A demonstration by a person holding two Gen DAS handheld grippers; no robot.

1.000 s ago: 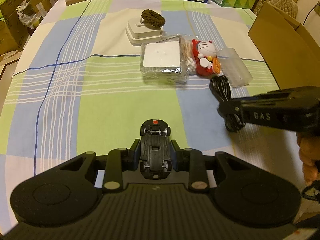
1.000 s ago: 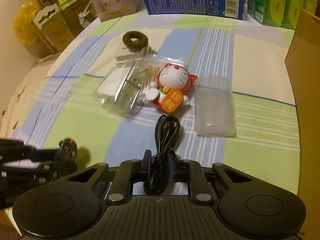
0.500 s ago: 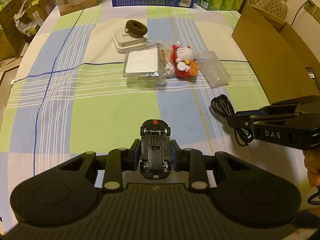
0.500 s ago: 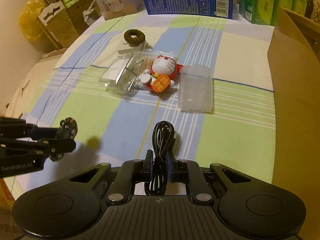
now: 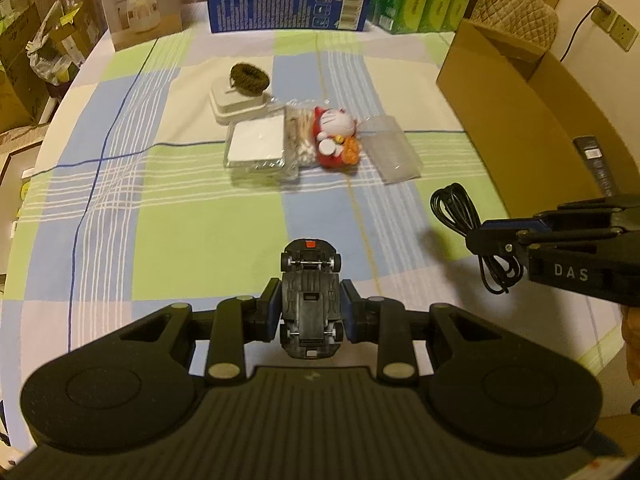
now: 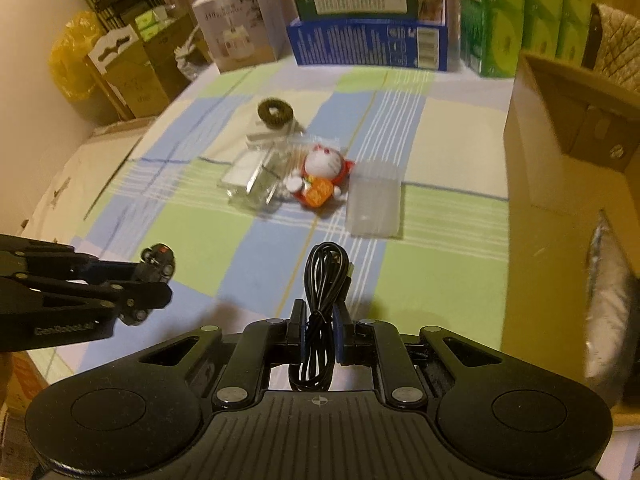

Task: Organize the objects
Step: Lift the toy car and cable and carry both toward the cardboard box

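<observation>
While your left gripper (image 5: 311, 312) clamps the toy car (image 5: 310, 300) above the table's (image 5: 180, 208) near edge, your right gripper (image 6: 319, 336) pinches the coiled cable (image 6: 324, 300) near the box (image 6: 560, 160) at the right edge.

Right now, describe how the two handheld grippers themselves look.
Both are matte black plastic. Each has a ribbed body, two round discs at the sides, silver rivets on the linkage bars and blue pads inside the fingers. The left gripper carries pale "GenRobot.AI" lettering on its side; the right gripper reads "DAS". No sleeves show.
</observation>
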